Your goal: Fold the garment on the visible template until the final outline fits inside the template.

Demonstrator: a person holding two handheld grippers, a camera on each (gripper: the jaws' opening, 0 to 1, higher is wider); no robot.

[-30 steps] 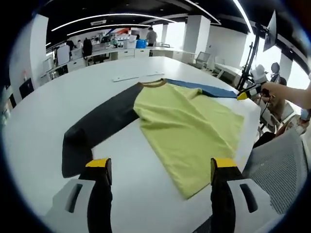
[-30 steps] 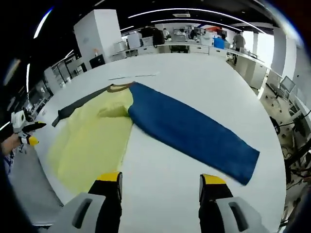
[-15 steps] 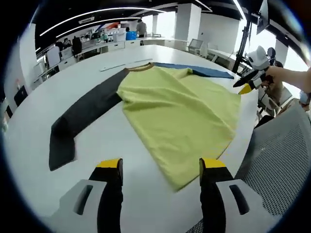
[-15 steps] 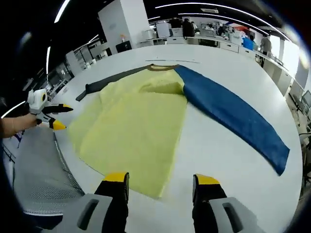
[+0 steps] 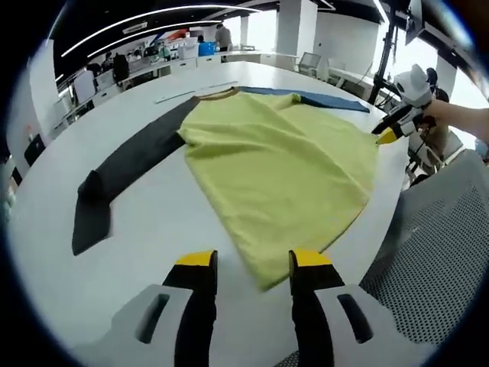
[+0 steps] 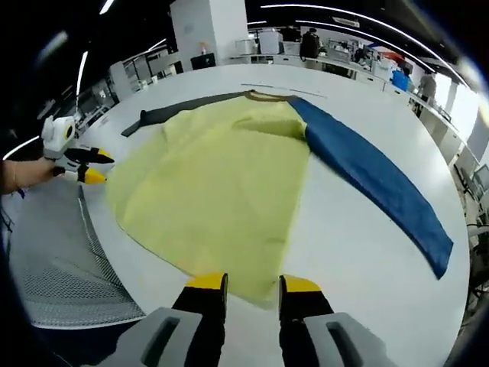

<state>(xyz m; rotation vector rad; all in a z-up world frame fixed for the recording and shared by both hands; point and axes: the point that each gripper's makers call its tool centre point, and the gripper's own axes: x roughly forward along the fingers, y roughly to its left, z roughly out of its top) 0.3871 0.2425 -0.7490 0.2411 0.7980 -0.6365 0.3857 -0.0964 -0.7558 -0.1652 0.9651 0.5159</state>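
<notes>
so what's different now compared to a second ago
Both grippers have closed in on the hem corners of the yellow-green shirt body: the left gripper and the right gripper now have narrowed jaws straddling a corner each, not yet clamped. The dark grey sleeve, the blue sleeve and the white table look unmoved.

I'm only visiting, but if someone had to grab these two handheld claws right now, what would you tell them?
Left claw: open, empty, at one bottom corner of the shirt.
Right claw: open, empty, at the other bottom corner.
The shirt lies flat on the white table: yellow body, dark sleeve stretched to one side, blue sleeve to the other.
Done: nothing folded yet.
Left: all the folding. I can't make out a template outline.
</notes>
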